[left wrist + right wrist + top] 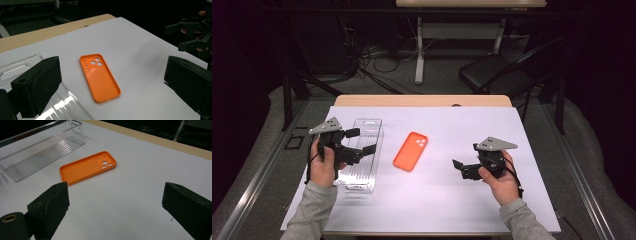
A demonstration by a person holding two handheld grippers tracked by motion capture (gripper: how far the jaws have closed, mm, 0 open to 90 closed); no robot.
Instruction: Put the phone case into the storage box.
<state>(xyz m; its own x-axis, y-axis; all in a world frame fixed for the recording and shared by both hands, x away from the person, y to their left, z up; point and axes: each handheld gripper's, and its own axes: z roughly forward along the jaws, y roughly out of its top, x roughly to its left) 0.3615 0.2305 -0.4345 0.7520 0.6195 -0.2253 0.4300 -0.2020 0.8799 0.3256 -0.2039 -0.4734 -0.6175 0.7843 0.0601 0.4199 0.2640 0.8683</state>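
An orange phone case (410, 151) lies hollow side up in the middle of the white sheet, its camera holes at the far end. Left of it stands a clear plastic bin (362, 165), long and empty. My left gripper (362, 141) hovers over the bin, open, jaws pointing right toward the case (100, 77). My right gripper (465, 159) is held open to the right of the case (87, 167), jaws pointing left, nothing between them. Both gripper views show wide-apart jaws with the case beyond them, untouched. The right gripper (192, 35) also appears far right in the left gripper view.
The white sheet (472, 125) covers most of a wooden table (422, 100). A black chair (497, 72), a desk leg (419, 50) and cables stand on the floor beyond the far edge. The bin (42, 150) lies far left in the right gripper view.
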